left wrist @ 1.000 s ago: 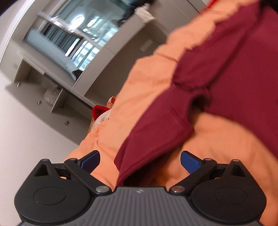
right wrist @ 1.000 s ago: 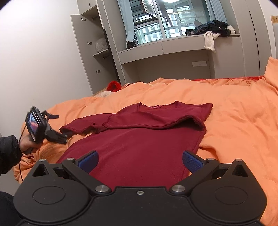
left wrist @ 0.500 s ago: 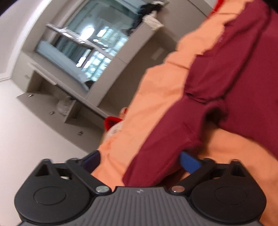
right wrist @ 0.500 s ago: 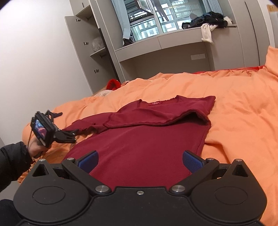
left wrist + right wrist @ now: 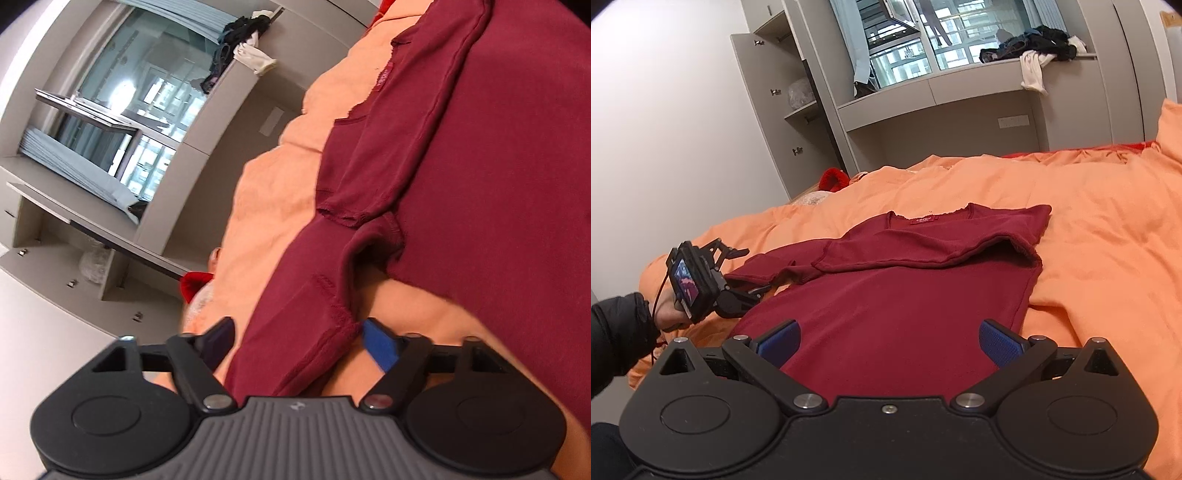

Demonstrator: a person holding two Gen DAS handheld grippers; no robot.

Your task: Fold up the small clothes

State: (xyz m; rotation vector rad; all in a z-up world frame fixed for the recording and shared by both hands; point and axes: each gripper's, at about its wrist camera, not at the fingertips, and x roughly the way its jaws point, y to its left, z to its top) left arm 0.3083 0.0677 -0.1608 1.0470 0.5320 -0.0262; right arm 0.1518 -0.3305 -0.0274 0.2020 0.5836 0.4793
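Maroon knit long-sleeved top (image 5: 886,295) lies flat on the orange duvet (image 5: 1089,240), its left sleeve cuff (image 5: 314,339) between the left gripper's (image 5: 295,341) closing jaws, which may snag bedding too; right gripper (image 5: 888,341) hovers wide open, empty.

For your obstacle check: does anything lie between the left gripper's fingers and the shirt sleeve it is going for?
Nothing visible does. The sleeve cuff already sits between the closing jaws of the left gripper, with only the orange duvet beneath it.
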